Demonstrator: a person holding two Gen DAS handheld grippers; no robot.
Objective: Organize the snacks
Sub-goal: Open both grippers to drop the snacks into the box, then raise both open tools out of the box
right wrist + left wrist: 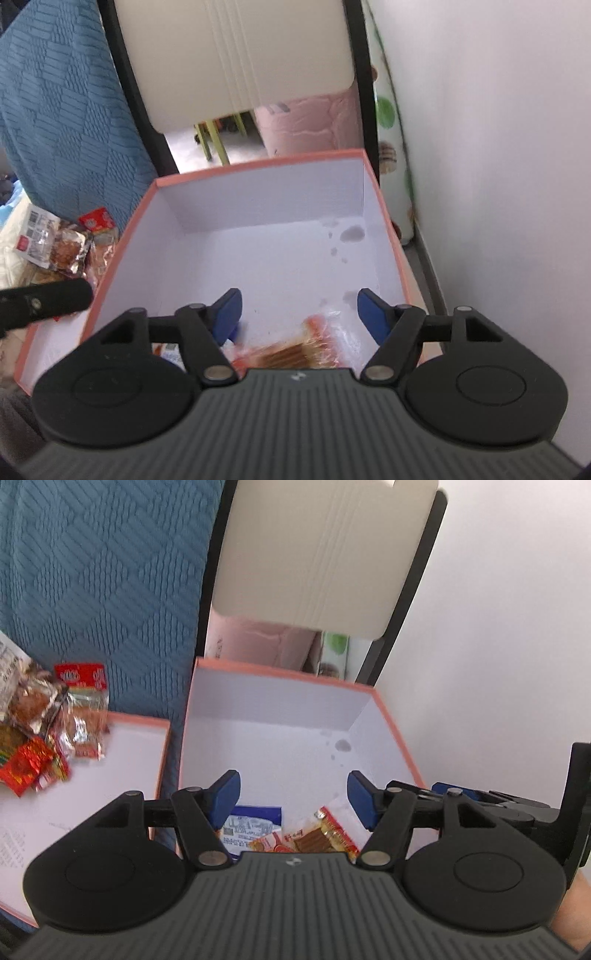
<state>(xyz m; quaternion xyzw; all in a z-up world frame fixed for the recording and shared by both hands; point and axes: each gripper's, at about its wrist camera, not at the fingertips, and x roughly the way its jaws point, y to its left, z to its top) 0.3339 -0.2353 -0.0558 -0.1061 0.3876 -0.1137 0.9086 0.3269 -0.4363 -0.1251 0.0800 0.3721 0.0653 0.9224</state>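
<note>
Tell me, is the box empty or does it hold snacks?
Not empty: the box holds a few packets near its front wall; most of its white floor is bare.

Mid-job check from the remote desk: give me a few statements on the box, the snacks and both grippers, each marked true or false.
1. Both the left gripper and the right gripper have open jaws with nothing between the pads. True.
2. The pink-rimmed box is empty. False: a blue-and-white packet and a red-edged clear packet lie at its near end.
3. A pile of snack packets lies outside the box, to its left, on the lid. True.
4. The box floor is spotless. False: grey stains mark its far right corner.
5. The lid covers the box. False: it lies beside it.
</note>
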